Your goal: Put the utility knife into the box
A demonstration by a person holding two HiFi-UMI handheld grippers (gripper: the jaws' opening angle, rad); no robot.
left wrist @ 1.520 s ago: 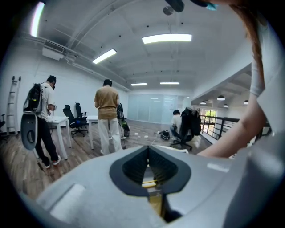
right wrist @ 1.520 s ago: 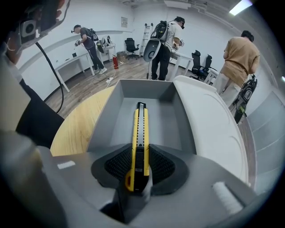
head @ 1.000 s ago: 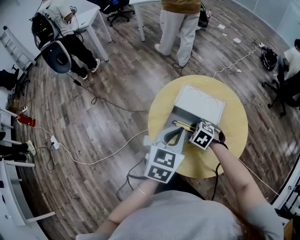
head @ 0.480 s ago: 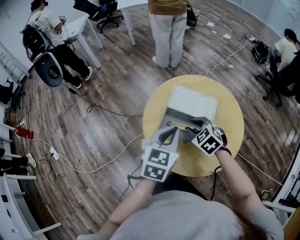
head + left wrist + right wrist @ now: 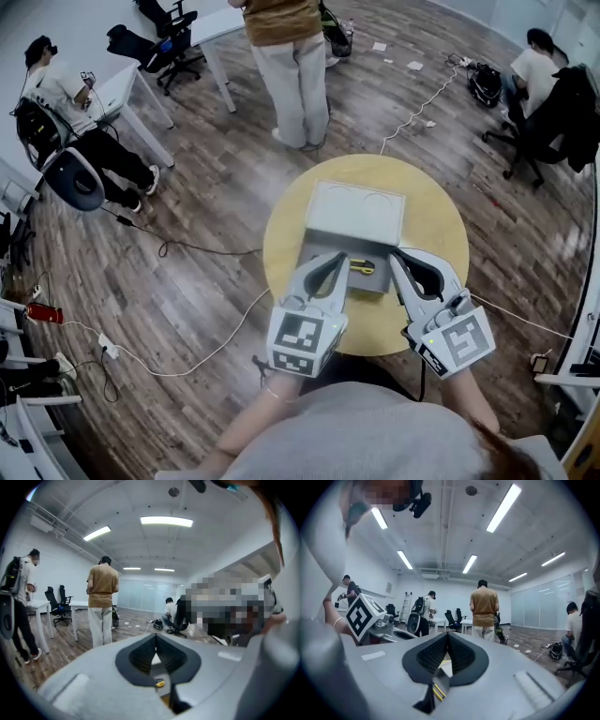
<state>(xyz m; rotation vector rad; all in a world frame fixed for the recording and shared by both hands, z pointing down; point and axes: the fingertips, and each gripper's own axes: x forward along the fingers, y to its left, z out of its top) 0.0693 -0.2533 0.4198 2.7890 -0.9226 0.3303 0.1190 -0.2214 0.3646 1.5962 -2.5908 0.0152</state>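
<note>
Our round yellow desk (image 5: 441,225) carries a grey box (image 5: 373,246). The box is open, with its lid (image 5: 356,211) folded back on the far side. We hold the left hand-held gripper (image 5: 339,255) and the right hand-held gripper (image 5: 398,253) low over the near edge. Each has its jaws pressed together with nothing between them.

The utility knife (image 5: 362,267) already lies inside the box, crosswise between the two grippers. It appears clear of both. We judge it light and rigid, a slim yellow-and-black body whose smooth sides could slip under the pads. If it needs moving, we would pinch it across the middle of the handle, well away from the blade end. We cannot tell whether the blade is out. The box walls crowd any reach from the side, so coming in from above looks easiest.

Beyond the desk a person (image 5: 291,66) stands on the wood floor (image 5: 187,216), well apart from us. A white cable (image 5: 202,323) trails past the desk's left side. Neither is in our way.
</note>
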